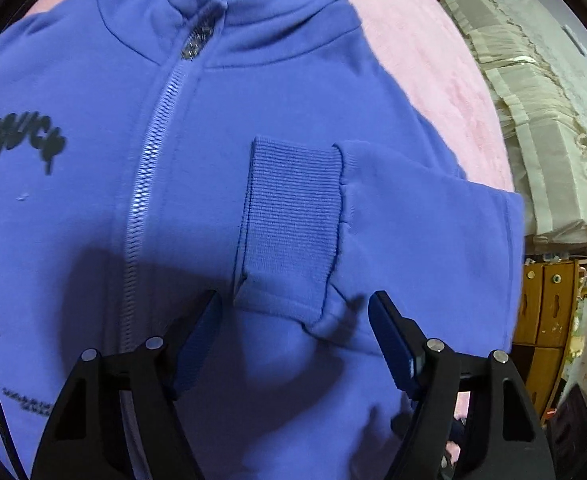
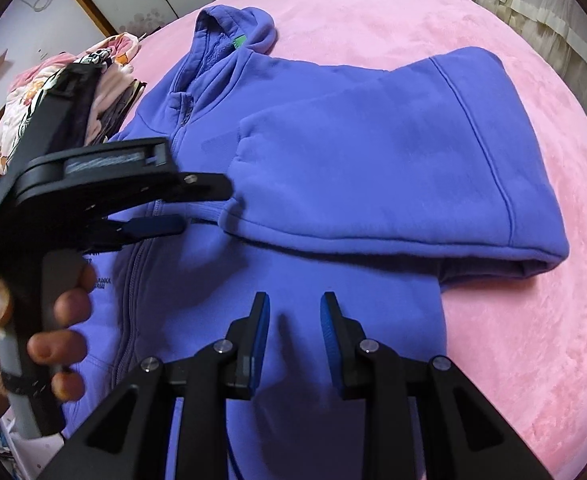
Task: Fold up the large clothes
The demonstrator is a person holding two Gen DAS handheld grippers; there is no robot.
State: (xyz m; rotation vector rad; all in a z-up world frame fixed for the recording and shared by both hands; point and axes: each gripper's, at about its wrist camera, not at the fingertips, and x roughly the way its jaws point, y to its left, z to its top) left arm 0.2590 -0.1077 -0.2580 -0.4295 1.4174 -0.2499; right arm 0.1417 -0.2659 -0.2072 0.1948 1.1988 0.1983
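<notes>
My left tongs (image 1: 295, 320) gape empty over the hoodie's (image 1: 93, 160) folded cuff (image 1: 293, 216); right tongs (image 2: 295, 312), narrowly parted, hold nothing. Best grip the sleeve (image 2: 373, 168) edge squarely.

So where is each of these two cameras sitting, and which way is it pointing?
Left wrist: sits on the left gripper, looking steeply down at the purple hoodie and its ribbed cuff; only its own open fingers show.
Right wrist: sits on the right gripper, looking down across the hoodie on the pink blanket; a hand holding the left gripper shows.
Shared: hoodie, folded sleeve, blanket.
</notes>
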